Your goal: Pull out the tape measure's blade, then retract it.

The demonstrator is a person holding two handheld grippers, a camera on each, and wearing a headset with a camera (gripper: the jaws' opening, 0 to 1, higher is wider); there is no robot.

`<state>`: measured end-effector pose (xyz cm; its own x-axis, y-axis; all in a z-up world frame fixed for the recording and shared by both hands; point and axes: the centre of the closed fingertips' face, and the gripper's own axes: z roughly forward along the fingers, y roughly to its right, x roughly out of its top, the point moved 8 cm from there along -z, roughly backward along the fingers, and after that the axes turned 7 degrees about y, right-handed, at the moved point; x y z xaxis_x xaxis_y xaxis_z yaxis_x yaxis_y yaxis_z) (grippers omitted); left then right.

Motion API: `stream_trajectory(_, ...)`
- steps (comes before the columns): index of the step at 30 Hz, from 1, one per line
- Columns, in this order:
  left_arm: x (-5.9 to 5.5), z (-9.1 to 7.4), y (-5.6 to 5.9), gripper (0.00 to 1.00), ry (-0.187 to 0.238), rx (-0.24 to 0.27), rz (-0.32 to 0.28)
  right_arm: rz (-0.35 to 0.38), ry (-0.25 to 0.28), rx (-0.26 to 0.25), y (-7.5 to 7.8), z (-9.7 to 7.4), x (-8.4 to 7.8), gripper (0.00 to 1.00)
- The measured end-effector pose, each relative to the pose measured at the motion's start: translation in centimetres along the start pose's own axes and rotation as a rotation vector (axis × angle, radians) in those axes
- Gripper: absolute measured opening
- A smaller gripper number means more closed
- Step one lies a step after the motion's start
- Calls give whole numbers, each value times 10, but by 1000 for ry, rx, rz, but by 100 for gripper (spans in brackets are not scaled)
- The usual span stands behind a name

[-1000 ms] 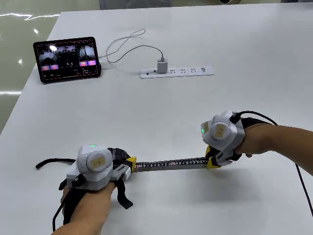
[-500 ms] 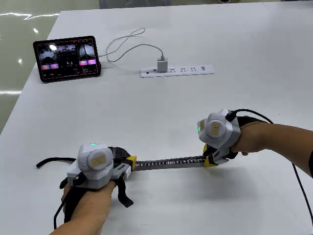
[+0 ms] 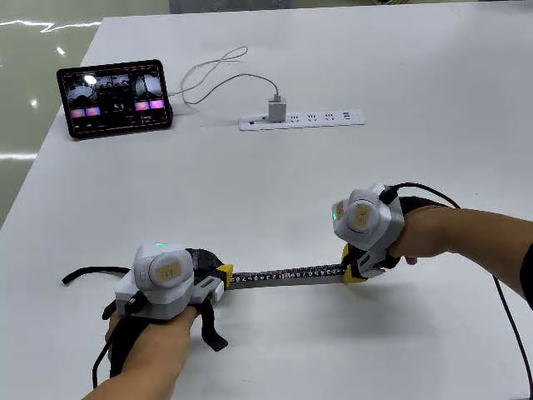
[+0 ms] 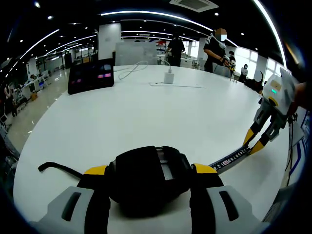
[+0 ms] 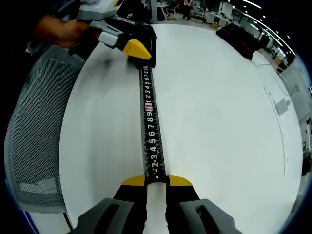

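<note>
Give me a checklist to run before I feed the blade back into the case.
1. Case gripped: ok. The left gripper is shut on the tape measure case from both sides.
2. Blade end held: ok. The right gripper pinches the blade at its tip.
3. Blade straight: ok. It runs in one line, numbers up, with no twist.
4. Return path: ok. Nothing lies across the blade between the grippers.
5. Blade lock released: cannot tell. The case's controls are hidden.
</note>
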<state>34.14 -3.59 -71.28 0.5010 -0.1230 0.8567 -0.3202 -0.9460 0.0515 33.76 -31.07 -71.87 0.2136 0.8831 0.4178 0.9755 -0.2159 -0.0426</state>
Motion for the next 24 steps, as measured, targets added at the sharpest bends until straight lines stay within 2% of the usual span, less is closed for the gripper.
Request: stream_trajectory(24,0,0,1,62,-6,-1,0,9,-2,5,1,5,10,10)
